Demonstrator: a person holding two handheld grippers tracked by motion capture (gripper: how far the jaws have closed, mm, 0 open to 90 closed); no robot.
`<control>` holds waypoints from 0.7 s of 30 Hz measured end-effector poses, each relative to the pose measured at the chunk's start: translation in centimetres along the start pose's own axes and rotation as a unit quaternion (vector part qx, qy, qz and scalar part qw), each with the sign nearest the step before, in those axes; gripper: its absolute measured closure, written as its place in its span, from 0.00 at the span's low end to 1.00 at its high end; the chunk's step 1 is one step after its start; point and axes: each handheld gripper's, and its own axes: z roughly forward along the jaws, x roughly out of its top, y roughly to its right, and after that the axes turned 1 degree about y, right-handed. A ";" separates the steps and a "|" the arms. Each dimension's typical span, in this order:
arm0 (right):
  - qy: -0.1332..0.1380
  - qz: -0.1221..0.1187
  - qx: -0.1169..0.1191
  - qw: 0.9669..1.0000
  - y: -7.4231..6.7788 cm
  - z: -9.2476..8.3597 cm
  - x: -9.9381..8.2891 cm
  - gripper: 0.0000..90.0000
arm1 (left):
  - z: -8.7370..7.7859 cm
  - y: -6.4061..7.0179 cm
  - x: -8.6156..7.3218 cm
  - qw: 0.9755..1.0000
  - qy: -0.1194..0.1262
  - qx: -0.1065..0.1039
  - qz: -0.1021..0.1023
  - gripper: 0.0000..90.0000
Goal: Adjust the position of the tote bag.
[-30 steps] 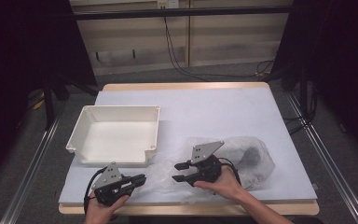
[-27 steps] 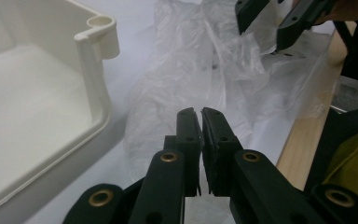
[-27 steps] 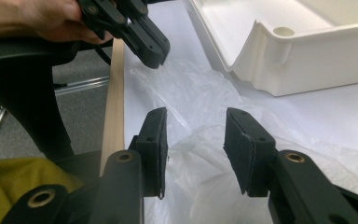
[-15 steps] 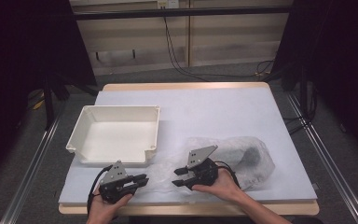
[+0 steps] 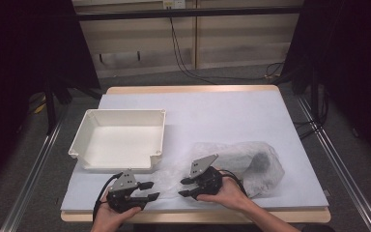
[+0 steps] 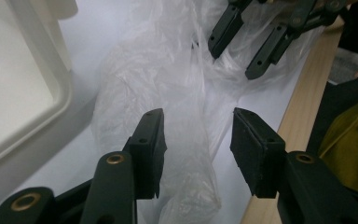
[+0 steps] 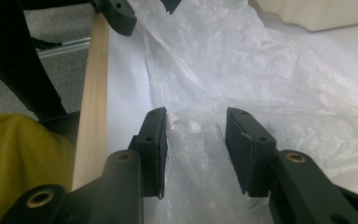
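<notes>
So, you have one white-covered table (image 5: 232, 121) with a pale wooden rim, and most of its upper and right-hand surface in the high view lies bare, giving you free room toward the top of the frame. Its near edge runs along the bottom, just below both of your hands, so there is little margin there.

One shallow white plastic tray (image 5: 121, 140) sits at the left centre of the high view, its near wall just above your left gripper (image 5: 147, 191). In the left gripper view the tray's rounded corner (image 6: 42, 102) fills the left side.

One crumpled clear plastic bag (image 5: 241, 164) lies at the lower right centre, with a dark shape inside near its right end; its loose film spreads leftward between your two grippers.

Your right gripper (image 5: 187, 187) rests on the bag's left part. In the right gripper view (image 7: 196, 149) its jaws stand partly apart with film (image 7: 261, 84) bunched between them, though you cannot tell whether the pads press on it.

Your left gripper has just been opening; in the left gripper view (image 6: 198, 154) its jaws stand moderately apart, film (image 6: 168, 70) lying between them, untouched by the pads.
</notes>
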 end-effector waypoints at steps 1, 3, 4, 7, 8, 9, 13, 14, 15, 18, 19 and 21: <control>-0.001 -0.001 -0.002 1.000 0.0 0.1 0.0 0.69 | 0.1 0.0 0.0 1.000 -0.010 0.003 0.003 0.60; -0.003 0.001 -0.002 1.000 0.0 0.2 -0.1 0.73 | 0.3 -0.3 -0.3 1.000 -0.020 0.009 -0.002 0.58; 0.000 0.002 -0.001 1.000 0.1 0.3 -0.1 0.78 | 0.3 -0.6 -0.4 1.000 -0.024 0.006 -0.007 0.58; -0.002 0.004 -0.004 1.000 0.2 0.3 -0.1 0.81 | 0.6 -0.8 -0.4 0.999 -0.032 0.005 -0.010 0.58; -0.003 0.004 -0.002 1.000 0.2 0.3 -0.1 0.83 | 0.7 -0.7 -0.3 0.999 -0.036 0.007 -0.005 0.59; -0.003 0.003 -0.003 1.000 0.3 0.3 -0.1 0.86 | 0.7 -0.6 -0.3 0.999 -0.037 0.006 -0.005 0.60; -0.005 0.006 -0.004 1.000 0.4 0.4 -0.2 0.94 | 0.4 -0.9 -0.4 1.000 -0.025 0.005 -0.015 0.76; -0.006 0.004 -0.004 1.000 0.4 0.5 -0.2 0.96 | 0.3 -0.9 -0.4 0.999 -0.024 0.005 -0.020 0.76; -0.007 0.004 -0.005 1.000 0.4 0.5 -0.1 0.97 | 0.2 -0.9 -0.4 1.000 -0.021 0.004 -0.021 0.79; -0.006 0.004 -0.005 1.000 0.4 0.4 -0.1 0.99 | 0.0 -0.8 -0.3 1.000 -0.011 0.002 -0.019 0.89; -0.001 0.003 -0.007 1.000 0.4 0.1 0.1 0.99 | -0.1 -0.8 -0.2 1.000 -0.007 -0.002 -0.015 0.94; 0.001 0.002 -0.005 1.000 0.4 0.0 0.2 1.00 | -0.2 -0.9 -0.1 1.000 -0.006 -0.003 -0.014 0.96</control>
